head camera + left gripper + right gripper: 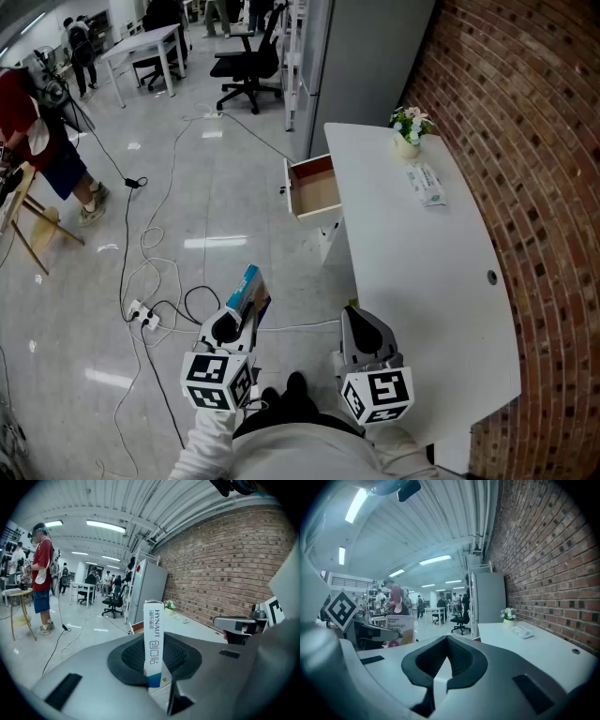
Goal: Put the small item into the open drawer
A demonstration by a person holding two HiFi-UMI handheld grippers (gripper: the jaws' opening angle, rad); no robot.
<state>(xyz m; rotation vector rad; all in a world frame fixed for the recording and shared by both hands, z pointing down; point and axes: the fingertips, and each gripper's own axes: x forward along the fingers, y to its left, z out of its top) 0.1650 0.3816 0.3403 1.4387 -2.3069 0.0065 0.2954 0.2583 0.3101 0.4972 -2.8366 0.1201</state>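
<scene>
Both the left gripper [236, 322] and right gripper [354, 322] have pale grey shells, black ribbed jaw linings and cubes [217, 380] with black-and-white square markers; sleeves [208, 439] are white, shoes [284, 389] seemingly black

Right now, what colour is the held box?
White box with a blue end; clearest in left gripper view.

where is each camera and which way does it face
Head view: on the head, steeply down at white desk, open wooden drawer; left gripper, right gripper show.
Left gripper view: on that gripper, along jaws gripping white-and-blue cardboard box, toward drawer.
Right gripper view: along its shut, empty jaws toward desk.
All share the desk.
</scene>
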